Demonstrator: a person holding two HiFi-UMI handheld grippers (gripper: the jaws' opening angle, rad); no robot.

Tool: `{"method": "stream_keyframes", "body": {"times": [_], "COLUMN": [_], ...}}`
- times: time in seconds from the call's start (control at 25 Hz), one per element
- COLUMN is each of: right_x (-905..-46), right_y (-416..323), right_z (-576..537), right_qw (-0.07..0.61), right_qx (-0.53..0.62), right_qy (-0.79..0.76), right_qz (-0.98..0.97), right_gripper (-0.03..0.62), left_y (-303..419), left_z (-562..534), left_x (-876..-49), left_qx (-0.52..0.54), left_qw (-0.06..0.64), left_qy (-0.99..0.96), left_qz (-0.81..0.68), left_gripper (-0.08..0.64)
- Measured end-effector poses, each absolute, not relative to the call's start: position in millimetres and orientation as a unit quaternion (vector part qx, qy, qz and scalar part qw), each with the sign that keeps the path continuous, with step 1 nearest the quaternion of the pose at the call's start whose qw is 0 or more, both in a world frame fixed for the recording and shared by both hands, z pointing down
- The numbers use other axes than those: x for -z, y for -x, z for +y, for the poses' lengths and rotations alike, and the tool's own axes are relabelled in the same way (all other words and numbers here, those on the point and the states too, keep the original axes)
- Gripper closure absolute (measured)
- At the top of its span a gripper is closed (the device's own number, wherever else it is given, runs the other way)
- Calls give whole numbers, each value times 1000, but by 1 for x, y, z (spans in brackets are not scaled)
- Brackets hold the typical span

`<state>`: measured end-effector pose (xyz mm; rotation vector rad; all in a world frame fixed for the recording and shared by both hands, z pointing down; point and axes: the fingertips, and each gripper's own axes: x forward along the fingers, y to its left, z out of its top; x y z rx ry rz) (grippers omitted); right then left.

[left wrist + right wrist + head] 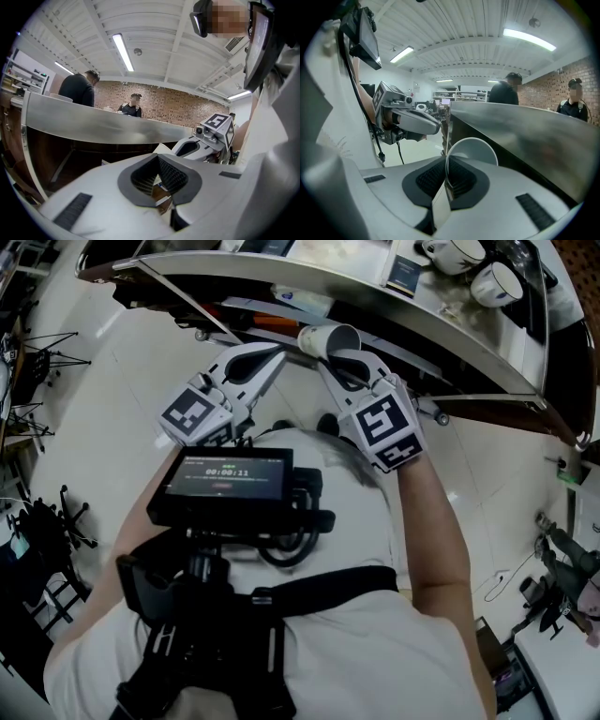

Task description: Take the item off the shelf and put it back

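A white paper cup (328, 337) hangs tilted on its side just below the curved metal shelf edge (375, 298). My right gripper (343, 360) is shut on the cup's wall at the rim; in the right gripper view the cup (471, 151) stands up between the dark pads (461, 180), mouth turned toward the camera. My left gripper (265, 358) sits just left of the cup, its jaws together with nothing in them. In the left gripper view the pads (171, 176) meet, and the right gripper (202, 143) shows beyond them.
Two white mugs (495, 282) and a small dark card (405, 274) stand on the shelf top. Lower tiers hold flat items (281, 304). Two people (79, 89) stand behind the counter. Pale floor lies to the left, with tripods (33, 352) at its edge.
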<state>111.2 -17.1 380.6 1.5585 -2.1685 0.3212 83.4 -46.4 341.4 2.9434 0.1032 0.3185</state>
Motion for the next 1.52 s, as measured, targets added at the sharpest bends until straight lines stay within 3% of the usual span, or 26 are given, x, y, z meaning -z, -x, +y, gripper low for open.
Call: {"method": "stream_keyframes", "body": {"times": [1.24, 1.32, 1.52], "right_x": [-380, -389, -433], "right_y": [-104, -108, -147], "right_z": [-12, -13, -10], "right_qw": [243, 264, 405], "right_qx": [-118, -120, -119], "right_qy": [-567, -565, -555], "right_qz": [-778, -773, -717], "right_gripper": [571, 571, 571], "left_y": [-72, -70, -62], "left_z": [-46, -49, -54], "left_x": [-333, -336, -346], "left_qx": [-89, -89, -88], "left_qw": [106, 110, 122], "left_qy": [-990, -990, -989], "left_qz": [35, 26, -1], "left_gripper": [555, 555, 555]}}
